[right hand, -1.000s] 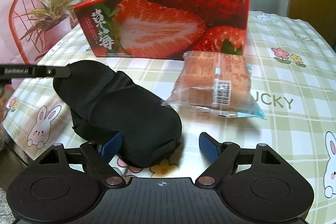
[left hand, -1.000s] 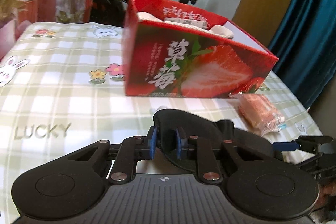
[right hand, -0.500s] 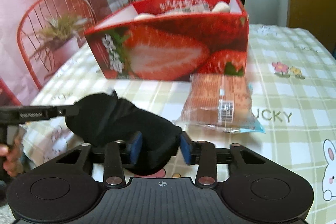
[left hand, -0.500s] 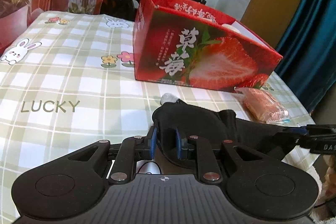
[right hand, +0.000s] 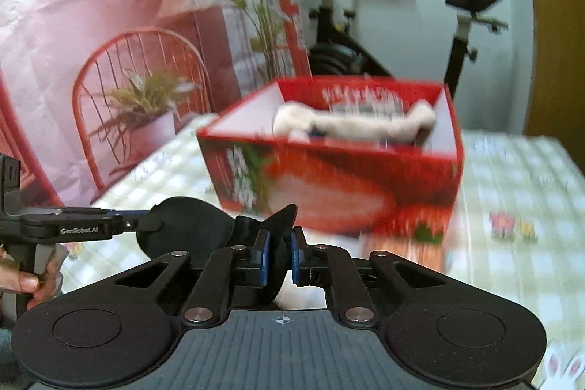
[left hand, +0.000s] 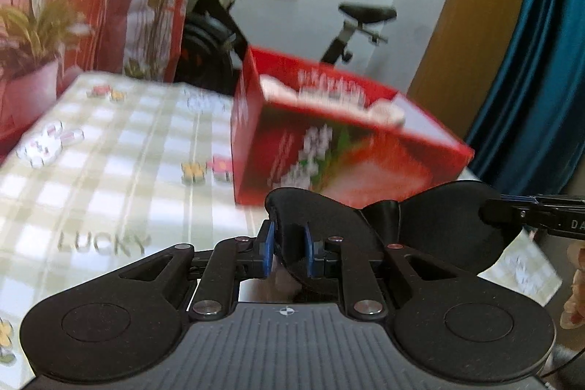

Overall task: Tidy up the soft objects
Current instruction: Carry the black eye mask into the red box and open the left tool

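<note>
A black eye mask [left hand: 438,225] hangs above the checked tablecloth [left hand: 109,170], stretched between both grippers. My left gripper [left hand: 287,253] is shut on one lobe of it. My right gripper [right hand: 278,256] is shut on the other end of the mask [right hand: 182,225]. Each gripper shows in the other's view: the right one [left hand: 512,212] at the right edge, the left one [right hand: 139,223] at the left. Just beyond the mask stands the open red strawberry box [right hand: 329,178], also in the left wrist view [left hand: 347,148]. A white fluffy thing [right hand: 351,119] lies inside it.
A blurred orange packet [right hand: 402,247] lies at the foot of the box. An exercise bike [right hand: 457,24] stands behind the table, a pink backdrop with a red chair [right hand: 139,79] to the left, and a blue curtain [left hand: 541,61] to the right. A person's hand [right hand: 25,280] holds the left gripper.
My right gripper has closed on the mask's free end. Both grippers have risen, and the mask has come up off the tablecloth. Both views now tilt higher and are blurred.
</note>
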